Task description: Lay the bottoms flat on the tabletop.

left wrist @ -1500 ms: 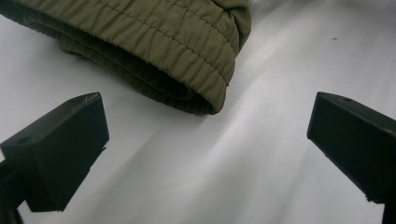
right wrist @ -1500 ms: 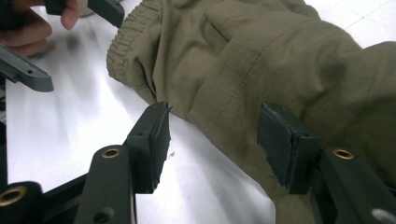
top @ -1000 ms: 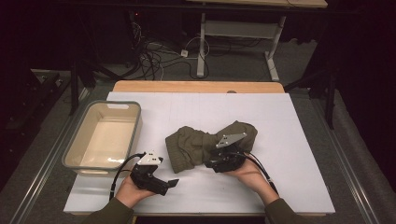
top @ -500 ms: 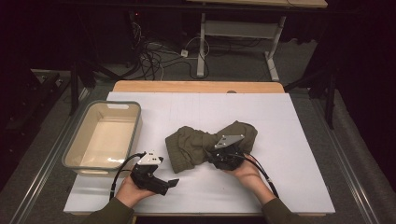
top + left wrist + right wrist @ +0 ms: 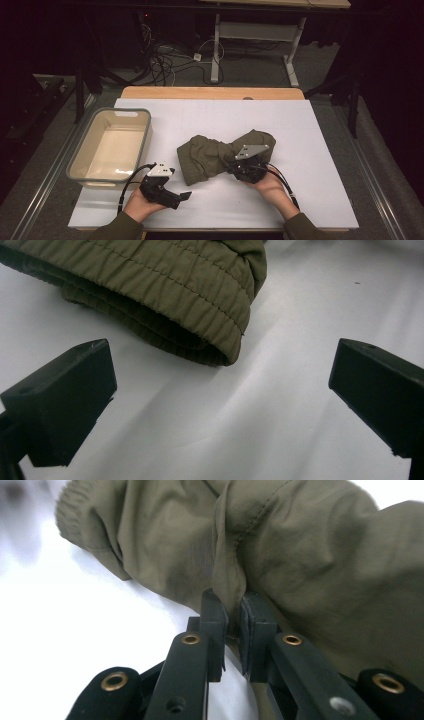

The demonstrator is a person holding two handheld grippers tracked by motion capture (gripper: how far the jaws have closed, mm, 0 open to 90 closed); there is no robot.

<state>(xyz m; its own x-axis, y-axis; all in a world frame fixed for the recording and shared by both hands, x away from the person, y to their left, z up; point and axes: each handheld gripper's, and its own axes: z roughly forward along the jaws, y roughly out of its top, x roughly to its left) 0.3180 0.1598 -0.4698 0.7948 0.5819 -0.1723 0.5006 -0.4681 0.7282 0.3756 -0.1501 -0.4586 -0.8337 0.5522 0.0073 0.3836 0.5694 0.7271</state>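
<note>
An olive-green crumpled garment (image 5: 215, 155) lies in the middle of the white table (image 5: 310, 145). My right gripper (image 5: 235, 167) sits at its near edge; its jaws have just been closing and now pinch a fold of the garment (image 5: 235, 587) between the pads. My left gripper (image 5: 185, 196) rests on the table left of and nearer than the cloth, jaws wide apart with nothing between them. The garment's elastic hem (image 5: 200, 315) lies just beyond those open jaws.
A translucent plastic bin (image 5: 110, 145) stands at the table's left side, with nothing visible inside. A wooden strip (image 5: 210, 92) runs along the table's far edge. Cables and desk legs lie on the floor beyond.
The right gripper's jaws have closed onto a fold of the garment, which bunched slightly at that edge. The left hand has stayed where it was.
</note>
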